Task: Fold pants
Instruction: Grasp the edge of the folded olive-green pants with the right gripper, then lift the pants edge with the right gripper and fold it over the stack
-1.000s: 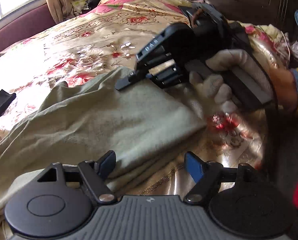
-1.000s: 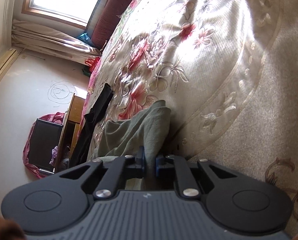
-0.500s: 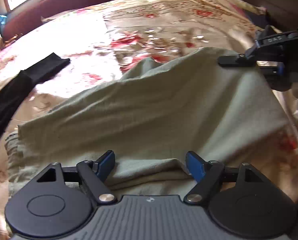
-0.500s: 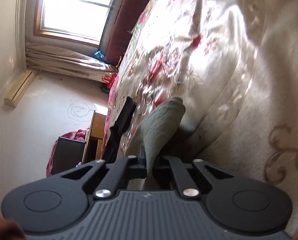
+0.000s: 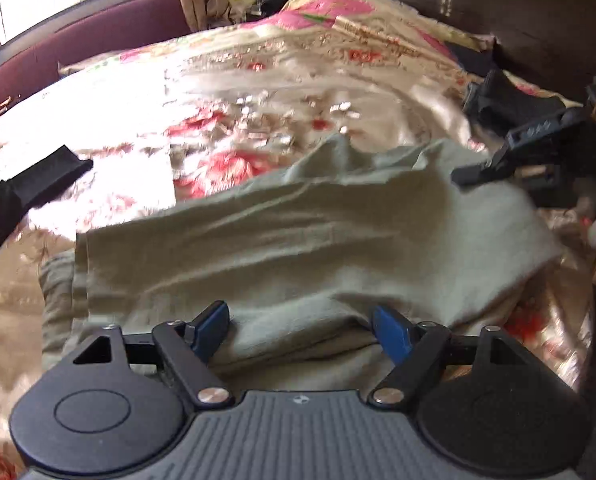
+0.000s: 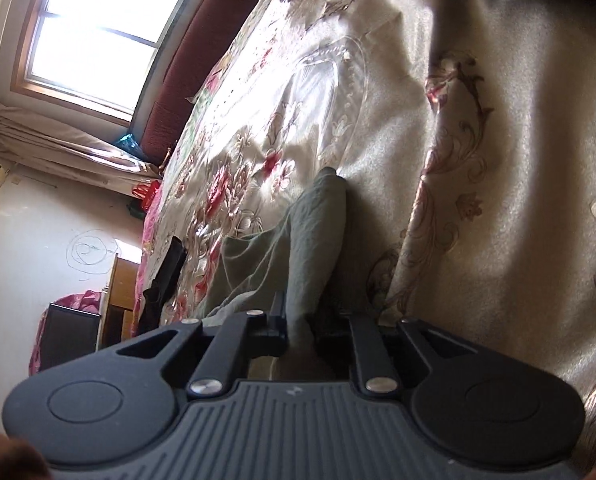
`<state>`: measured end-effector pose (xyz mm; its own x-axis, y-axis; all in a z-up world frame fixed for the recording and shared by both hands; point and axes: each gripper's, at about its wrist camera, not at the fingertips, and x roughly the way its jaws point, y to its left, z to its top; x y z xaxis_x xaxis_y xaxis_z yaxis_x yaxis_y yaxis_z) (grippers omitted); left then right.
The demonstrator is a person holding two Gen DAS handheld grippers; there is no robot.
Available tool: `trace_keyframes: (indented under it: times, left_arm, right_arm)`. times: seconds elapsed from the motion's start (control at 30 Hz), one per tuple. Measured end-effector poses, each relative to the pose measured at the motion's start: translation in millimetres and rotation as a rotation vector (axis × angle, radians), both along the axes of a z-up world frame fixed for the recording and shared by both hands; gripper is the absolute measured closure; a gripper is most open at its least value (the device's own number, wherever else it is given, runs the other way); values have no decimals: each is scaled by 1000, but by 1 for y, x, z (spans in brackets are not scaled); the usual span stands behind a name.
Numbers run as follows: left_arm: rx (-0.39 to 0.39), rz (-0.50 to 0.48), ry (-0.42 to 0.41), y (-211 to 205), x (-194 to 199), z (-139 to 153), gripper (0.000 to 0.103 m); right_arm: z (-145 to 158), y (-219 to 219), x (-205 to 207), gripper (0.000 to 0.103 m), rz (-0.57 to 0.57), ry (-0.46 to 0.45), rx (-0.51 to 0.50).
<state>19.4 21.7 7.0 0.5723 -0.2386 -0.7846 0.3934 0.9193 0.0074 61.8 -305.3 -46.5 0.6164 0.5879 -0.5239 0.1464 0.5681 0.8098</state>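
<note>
Floral bedspread [image 5: 257, 92] covers bed, bright window [image 6: 97, 36] at far side. No containers in view. Left gripper [image 5: 302, 330] low over near edge of olive pants [image 5: 298, 240]; jaws spread wide, blue pads [image 5: 211, 326] either side of raised fold, not pressing cloth. Pants lie folded across bedspread, several layers stacked. Farther right, right gripper [image 5: 468, 176] at far corner of pants; right wrist view shows right gripper [image 6: 298, 328] jaws narrow, easing open, cloth pinched between them. Black garment [image 5: 25, 192] far left on bedspread.
</note>
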Motion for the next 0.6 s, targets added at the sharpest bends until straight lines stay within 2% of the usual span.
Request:
trace_keyframes:
  times: [0.03,0.1,0.2,0.37,0.47,0.6]
  left_arm:
    - [1,9,5,2,-3,-5,10]
    - [-12,10,-38,4,-19,-6,10]
    - [-49,21,-50,10,-29,-5,10]
    - [-108,47,-59,27,-40,-2,10]
    - [-123,59,-64,38,-50,1,10]
    - [-172,91,-81,56,-65,10,10]
  right_arm:
    - [6,4,0,94,-3,-6,14]
    - [23,9,-1,95,-8,-32,40]
    - [70,37,5,95,46,-105,-49]
    - [131,121,18,95,232,-217,-191]
    - [143,176,20,95,349,-232,-271]
    - [126,251,20,95,471,-200,-369]
